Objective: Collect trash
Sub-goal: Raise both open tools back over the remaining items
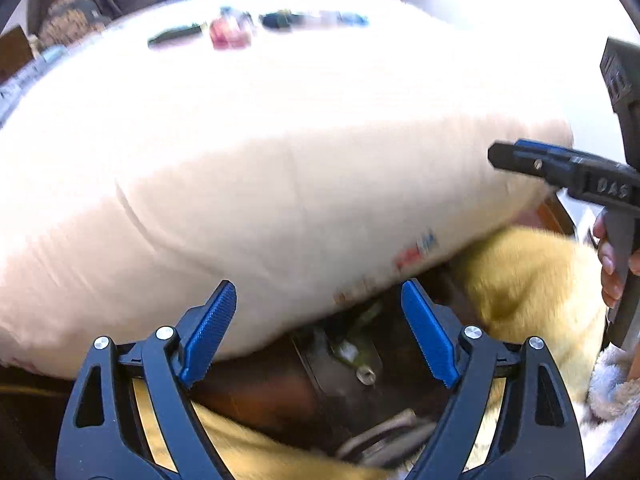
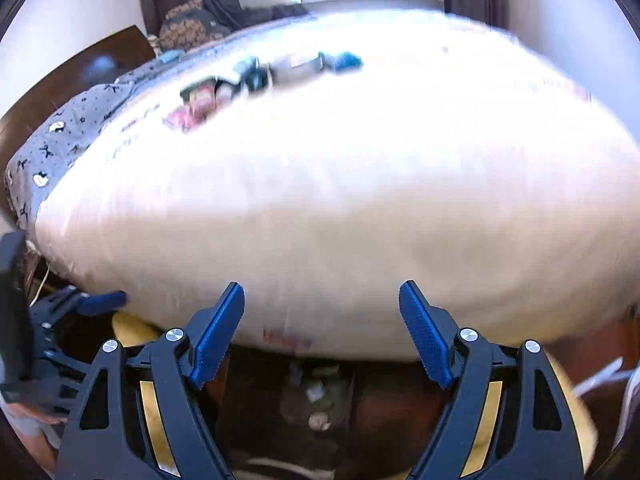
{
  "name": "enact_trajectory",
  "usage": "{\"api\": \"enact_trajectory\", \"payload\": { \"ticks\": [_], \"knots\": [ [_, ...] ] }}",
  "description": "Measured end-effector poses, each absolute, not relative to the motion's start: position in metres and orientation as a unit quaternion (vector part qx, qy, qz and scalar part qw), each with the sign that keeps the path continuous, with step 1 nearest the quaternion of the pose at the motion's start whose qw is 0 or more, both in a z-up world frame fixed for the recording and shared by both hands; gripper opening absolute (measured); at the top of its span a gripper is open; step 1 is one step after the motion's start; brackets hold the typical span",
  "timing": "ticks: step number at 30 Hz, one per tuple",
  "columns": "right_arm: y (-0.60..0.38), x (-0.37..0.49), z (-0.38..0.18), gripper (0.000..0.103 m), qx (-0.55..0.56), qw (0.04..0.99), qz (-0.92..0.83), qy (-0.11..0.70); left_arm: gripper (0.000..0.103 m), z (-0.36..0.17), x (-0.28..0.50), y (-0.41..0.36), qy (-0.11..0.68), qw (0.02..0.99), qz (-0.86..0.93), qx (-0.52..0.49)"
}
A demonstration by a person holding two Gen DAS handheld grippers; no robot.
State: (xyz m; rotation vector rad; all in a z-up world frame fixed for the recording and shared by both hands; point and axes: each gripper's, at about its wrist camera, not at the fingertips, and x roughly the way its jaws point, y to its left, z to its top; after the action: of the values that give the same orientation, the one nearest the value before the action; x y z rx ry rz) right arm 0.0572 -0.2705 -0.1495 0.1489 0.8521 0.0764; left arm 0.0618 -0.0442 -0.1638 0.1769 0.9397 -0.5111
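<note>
Left wrist view: left gripper (image 1: 316, 332) jaws spread wide, nothing between the ribbed blue pads (image 1: 210, 332). Black plastic linkage, silver pivot screws. Ahead: a bed (image 1: 280, 128) under a white, smooth, overexposed sheet, its near edge bulging in the fisheye. On the far part of the bed top sits a row of small trash items (image 1: 256, 28), motion-blurred: a dark flat piece, a red-pink crumpled wrapper (image 1: 230, 34), more dark and blue bits. Exact kinds unreadable. They lie well apart from both grippers. Below the bed edge, between the fingers, a dark round bin (image 1: 344, 364) with crumpled scraps inside. Yellow fuzzy fabric (image 1: 528, 280) beside it on the right. Right gripper (image 1: 520, 158) enters from the right edge, side-on, a hand on its grey handle; from here I cannot tell its jaw gap.

Right wrist view: right gripper (image 2: 320, 332) jaws wide apart, empty. Same white bed (image 2: 340, 220) fills the frame. Trash items (image 2: 260, 76) at the far left of the bed top, blurred: pinkish wrapper (image 2: 182, 118), dark and blue pieces. Grey patterned pillow (image 2: 68, 136) at the bed's left edge. The dark bin (image 2: 316, 396) shows below the bed edge, between the fingers, pale scraps in it. Left gripper (image 2: 102, 300) visible low left, one blue pad tip showing.
</note>
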Motion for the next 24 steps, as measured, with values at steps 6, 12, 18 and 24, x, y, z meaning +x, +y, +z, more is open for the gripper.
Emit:
{"api": "enact_trajectory", "payload": {
  "ticks": [6, 12, 18, 24],
  "knots": [
    [-0.274, 0.11, -0.127, 0.08, 0.06, 0.922, 0.041, 0.381, 0.08, -0.126, 0.106, -0.032, 0.402, 0.89, -0.204, 0.075],
    [-0.278, 0.171, -0.117, 0.08, 0.028, 0.924, 0.007, 0.381, 0.08, -0.11, 0.154, -0.036, 0.382, 0.903, -0.185, 0.065],
    [-0.288, 0.218, -0.13, 0.08, 0.022, 0.913, -0.021, 0.406, 0.079, -0.117, 0.204, -0.043, 0.397, 0.901, -0.172, 0.038],
    [-0.293, 0.254, -0.135, 0.075, 0.012, 0.912, -0.035, 0.409, 0.078, -0.125, 0.241, -0.06, 0.408, 0.896, -0.171, 0.043]
  ]
}}
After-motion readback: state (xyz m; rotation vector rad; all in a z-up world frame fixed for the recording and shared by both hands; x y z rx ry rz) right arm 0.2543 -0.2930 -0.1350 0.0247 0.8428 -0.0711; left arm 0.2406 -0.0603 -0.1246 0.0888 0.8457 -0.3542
